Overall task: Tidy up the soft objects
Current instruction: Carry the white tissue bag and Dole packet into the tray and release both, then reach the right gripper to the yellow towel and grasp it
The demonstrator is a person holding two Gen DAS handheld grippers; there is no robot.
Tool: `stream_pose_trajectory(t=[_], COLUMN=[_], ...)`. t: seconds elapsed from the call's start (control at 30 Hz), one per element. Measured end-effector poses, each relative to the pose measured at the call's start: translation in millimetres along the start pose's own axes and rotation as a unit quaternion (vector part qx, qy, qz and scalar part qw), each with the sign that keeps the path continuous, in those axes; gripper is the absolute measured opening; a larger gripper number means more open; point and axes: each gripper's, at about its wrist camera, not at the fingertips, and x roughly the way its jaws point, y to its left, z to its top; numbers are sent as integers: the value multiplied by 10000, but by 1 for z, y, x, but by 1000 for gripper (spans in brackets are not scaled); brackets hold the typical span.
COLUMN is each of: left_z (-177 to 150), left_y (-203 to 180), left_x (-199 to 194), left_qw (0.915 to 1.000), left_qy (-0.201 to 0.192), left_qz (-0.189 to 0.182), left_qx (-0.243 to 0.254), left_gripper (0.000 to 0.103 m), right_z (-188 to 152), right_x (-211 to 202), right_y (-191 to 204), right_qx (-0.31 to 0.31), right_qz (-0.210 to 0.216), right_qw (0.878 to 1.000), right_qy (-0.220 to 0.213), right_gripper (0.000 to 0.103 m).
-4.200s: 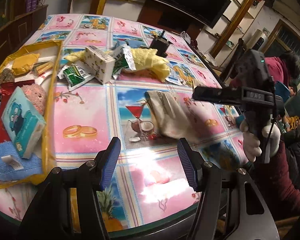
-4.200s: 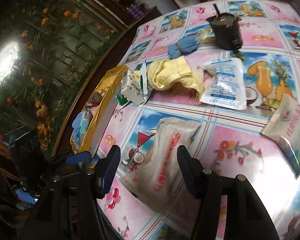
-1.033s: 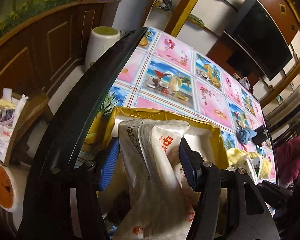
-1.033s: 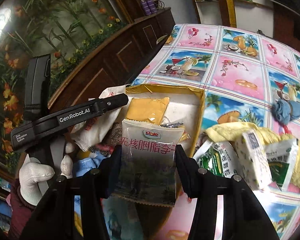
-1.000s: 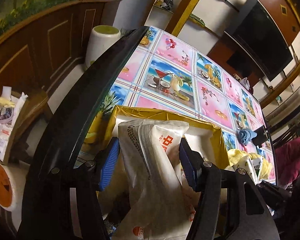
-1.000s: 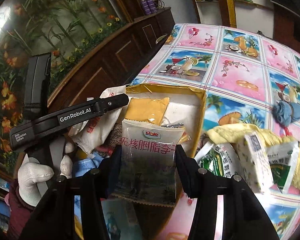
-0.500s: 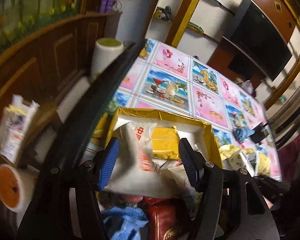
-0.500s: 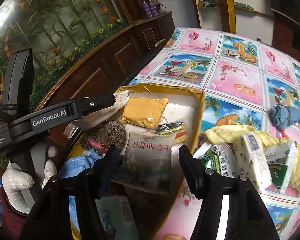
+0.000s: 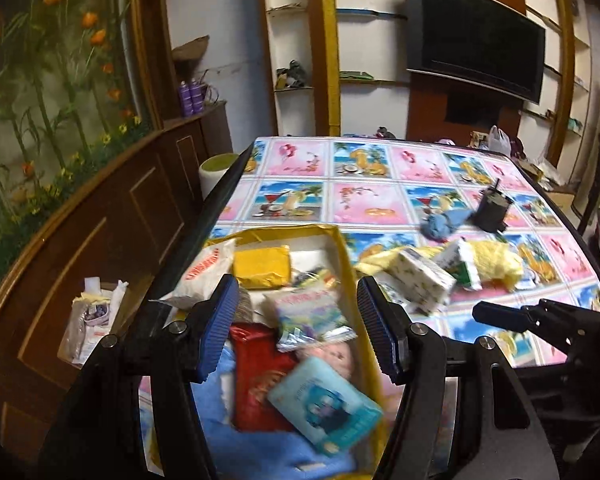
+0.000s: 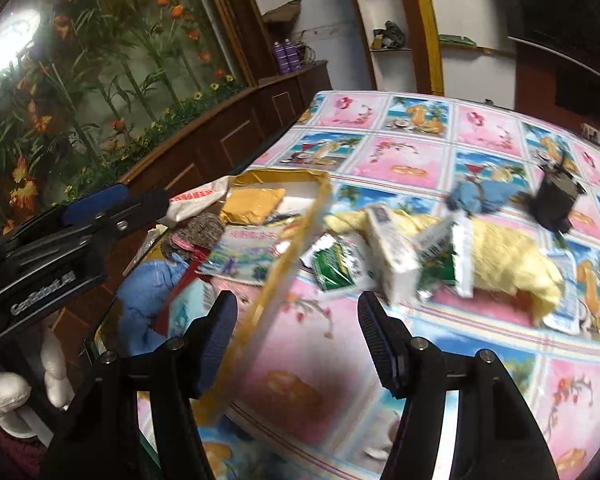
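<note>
Left wrist view: left gripper [image 9: 292, 330] is seen with fingers released and nothing between them, hanging over the yellow box [image 9: 342, 246] at the table [image 9: 380, 196] edge. The white pouch [image 9: 206, 270] lies at the box's far left; beside it the yellow packet [image 9: 262, 266], then the printed snack bag [image 9: 310, 314] in the middle, with blue cloth [image 9: 216, 404], red pack [image 9: 256, 380] and teal tissue pack [image 9: 324, 404] nearer.

Right wrist view: right gripper [image 10: 294, 336] is likewise spread and empty, astride the box's near wall. To the right, loose on the table: green sachets [image 10: 336, 270], white tissue box [image 10: 392, 256], yellow towel [image 10: 508, 260], blue rag [image 10: 480, 196].

Step judged: two items deposited, both hands withdrawing. Next move would call for a reach rightward to the loose pile, probably the towel or tissue box.

Against a second ago: the pouch was then clamped in the left fingers, the snack bag in the right; both are now dropped in the box, the right jaws having just been opening
</note>
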Motion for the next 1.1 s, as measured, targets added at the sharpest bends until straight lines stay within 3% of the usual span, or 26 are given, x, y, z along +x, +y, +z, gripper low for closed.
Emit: stream_pose_trajectory(t=[0.27,0.53,0.9,1.03,1.1], left_z=[-11,-16,-22,-27,-34], left_y=[-63,-110,-142,-145,-145], left_x=[-28,-30,-12,-1,6], left_qw=[9987,9958,9925,9915,9897], left_qy=[-25,75,326,534,716], left_qz=[-143,-151,-299,-512,-790], left_qx=[490,903,1140,1071,953], left_gripper=[62,62,62,62,62], right_z=[-26,-41,-55,-55,-56], right_x=[-35,-61,-72,-68,-66], right_y=[-49,-94,-142,-149,-151], right_qx=[480,906,1387,1466,1504], right_qz=[-156,-342,-460,-464,-469], right_qw=[9985,9945,9881,9872,9866], right_qy=[-189,-397,-476,-433,-419], right_gripper=[63,64,64,64,64])
